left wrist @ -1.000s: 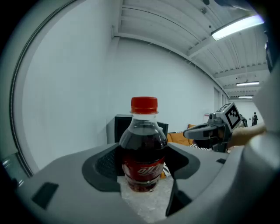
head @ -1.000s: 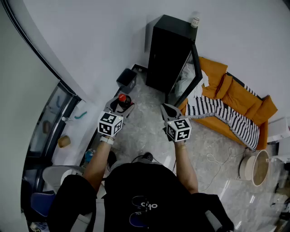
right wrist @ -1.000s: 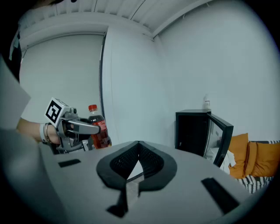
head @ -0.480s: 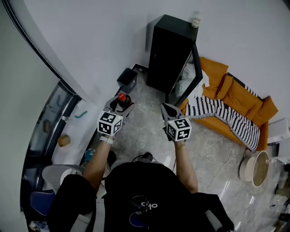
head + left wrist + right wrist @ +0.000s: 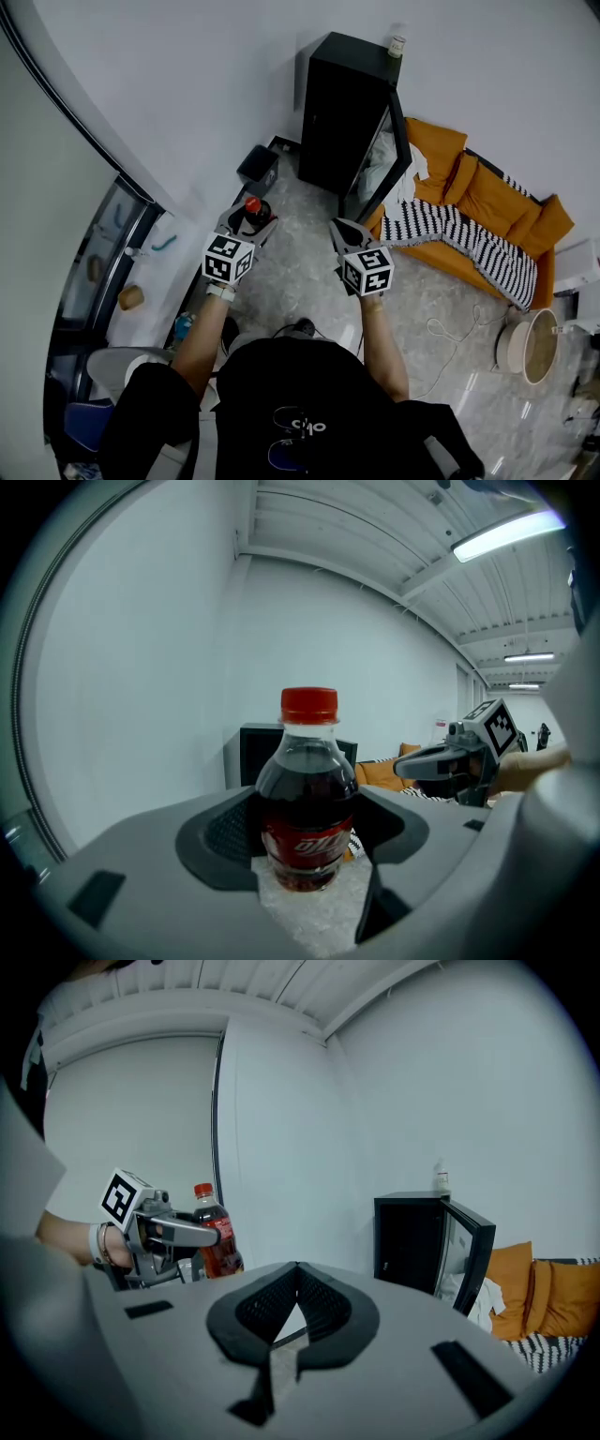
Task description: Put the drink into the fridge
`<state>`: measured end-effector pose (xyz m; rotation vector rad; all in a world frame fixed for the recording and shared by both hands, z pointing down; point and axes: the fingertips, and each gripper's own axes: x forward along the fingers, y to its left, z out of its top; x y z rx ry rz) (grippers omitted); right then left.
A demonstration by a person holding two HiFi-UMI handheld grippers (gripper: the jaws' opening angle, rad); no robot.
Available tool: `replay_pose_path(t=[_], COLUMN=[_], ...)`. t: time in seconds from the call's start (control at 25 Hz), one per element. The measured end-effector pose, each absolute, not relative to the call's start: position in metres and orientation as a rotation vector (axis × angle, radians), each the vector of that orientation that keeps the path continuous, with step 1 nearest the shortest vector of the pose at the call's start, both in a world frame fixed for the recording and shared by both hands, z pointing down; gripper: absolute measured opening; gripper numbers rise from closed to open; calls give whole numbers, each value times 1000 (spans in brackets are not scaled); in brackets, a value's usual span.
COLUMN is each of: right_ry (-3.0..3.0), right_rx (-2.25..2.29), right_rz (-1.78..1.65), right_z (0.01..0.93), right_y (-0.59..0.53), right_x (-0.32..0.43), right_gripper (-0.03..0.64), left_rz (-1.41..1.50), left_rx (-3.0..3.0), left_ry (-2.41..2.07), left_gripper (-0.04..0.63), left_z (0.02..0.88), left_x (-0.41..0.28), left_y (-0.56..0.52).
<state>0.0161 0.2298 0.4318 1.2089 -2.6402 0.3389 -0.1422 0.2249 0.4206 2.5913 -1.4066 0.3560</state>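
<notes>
- We clamp the drink [image 5: 307, 799] in the left gripper [image 5: 249, 221]; right gripper [image 5: 296, 1286] clenched, empty.
- Fridge [image 5: 339, 108], upper centre, barely shifts in frame: approach only beginning, we judge.

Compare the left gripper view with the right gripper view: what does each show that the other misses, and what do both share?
Only the left gripper view shows the left gripper shut on the cola bottle from close up, its red label facing the camera, and the right gripper from outside. Only the right gripper view shows the right gripper's own jaws together with nothing between them, the open door of the fridge, and a small container on top of it. Both show the cola bottle, the black fridge and the orange sofa.
</notes>
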Motion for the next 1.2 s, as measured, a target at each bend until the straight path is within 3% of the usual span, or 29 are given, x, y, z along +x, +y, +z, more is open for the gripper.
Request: replay_pose_path(t=[0.64, 1.2], right_ry=[-2638, -2558], right_rx=[1240, 1464], right_rz=[354, 387], right_z=[433, 429], right_y=[232, 219], right_x=[49, 137], right_gripper=[8, 8], left_rz=[361, 377], left_rx=[2607, 2730], left_ry=[-1374, -1161], left_gripper=[304, 304], left_z=[420, 416], left_x=[-107, -12], left_y=[226, 186])
